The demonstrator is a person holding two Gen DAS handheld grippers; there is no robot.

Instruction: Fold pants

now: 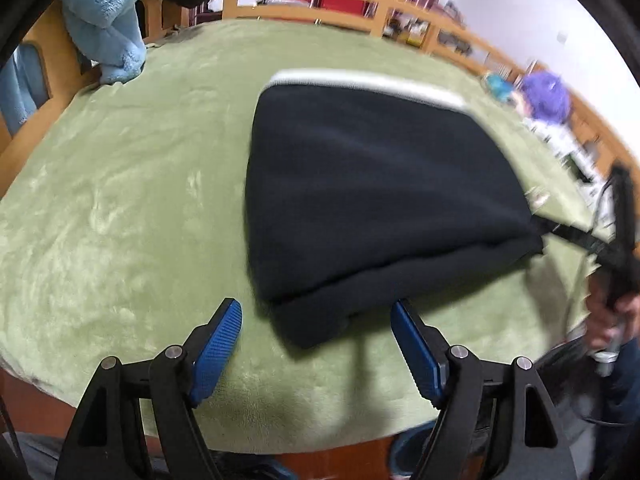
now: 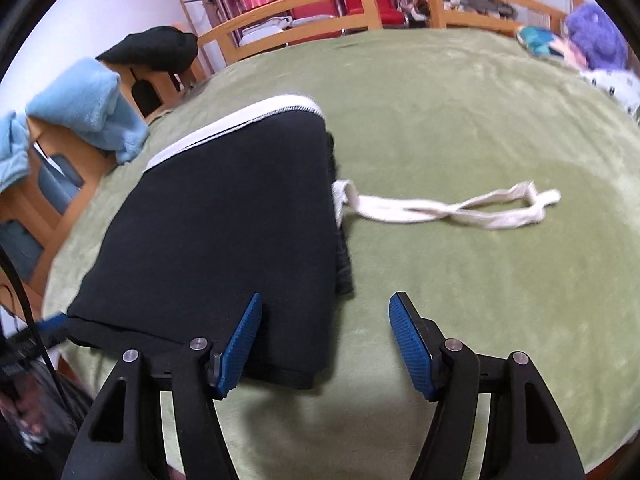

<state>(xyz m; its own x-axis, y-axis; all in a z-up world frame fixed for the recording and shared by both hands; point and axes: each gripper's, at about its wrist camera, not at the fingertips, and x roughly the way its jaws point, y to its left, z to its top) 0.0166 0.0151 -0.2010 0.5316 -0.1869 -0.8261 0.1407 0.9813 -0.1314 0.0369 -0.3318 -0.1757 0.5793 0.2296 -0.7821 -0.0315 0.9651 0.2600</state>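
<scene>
Folded black pants (image 2: 224, 232) centre-left on green blanket (image 2: 480, 128); white drawstring (image 2: 452, 208) right, bare blanket beyond. Left tool (image 1: 316, 344) and right tool (image 2: 326, 344) both agape, apparently empty.

even indoor light, motion blur, fisheye-warped edges

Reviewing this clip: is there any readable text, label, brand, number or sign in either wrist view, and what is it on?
None can be read.
Folded black pants: white waistband, no visible label or print.
White drawstring: plain.
Green blanket: plain.
Clutter along the wooden rail: too small and blurred to read.
</scene>
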